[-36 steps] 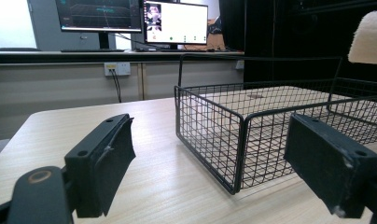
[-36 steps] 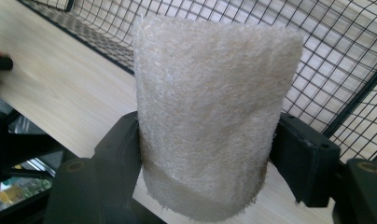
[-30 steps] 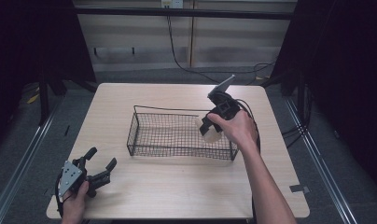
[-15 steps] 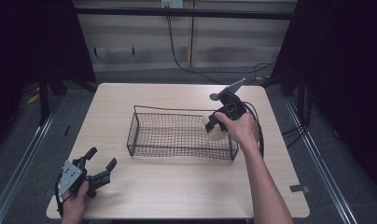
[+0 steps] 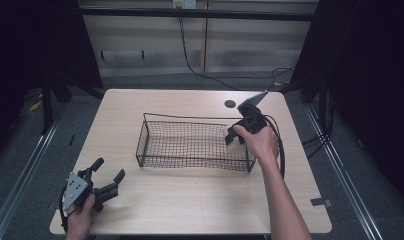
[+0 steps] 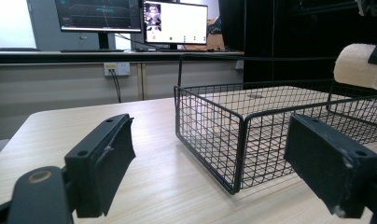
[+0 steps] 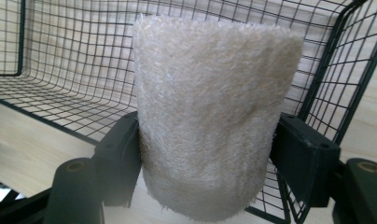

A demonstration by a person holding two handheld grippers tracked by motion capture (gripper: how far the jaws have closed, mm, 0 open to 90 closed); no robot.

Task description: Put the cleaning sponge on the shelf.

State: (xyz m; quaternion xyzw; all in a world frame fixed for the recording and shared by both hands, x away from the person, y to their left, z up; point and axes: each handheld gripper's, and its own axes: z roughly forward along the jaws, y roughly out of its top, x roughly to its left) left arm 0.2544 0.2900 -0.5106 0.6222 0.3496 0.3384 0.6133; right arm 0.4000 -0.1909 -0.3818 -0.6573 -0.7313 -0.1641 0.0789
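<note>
Right gripper [image 5: 235, 136]: jaws clamped on a cream fibrous roll [image 7: 210, 116], one jaw pressed to each side of it. In the right gripper view the roll stands upright between the jaws, its coarse, fuzzy surface facing the camera. In the high view the gripper is held by the person's right hand [image 5: 257, 142] over the right end of the wire basket [image 5: 190, 145], at about 3 o'clock on the table, with the roll showing pale just inside the basket's right wall. Whether the roll touches the basket floor cannot be told.

Left gripper [image 5: 106, 181]: jaws spread wide apart, nothing between them. It is held by the left hand [image 5: 80, 220] at about 7 o'clock on the table, well apart from the basket. In the left gripper view its jaws frame the basket's near corner, and the roll appears at the far right edge, above the basket rim.

Wire basket: black, rectangular, at the centre of the light wood table [image 5: 190, 210].

A small dark disc [image 5: 230, 104] lies on the table at about 1 o'clock, beyond the basket.
</note>
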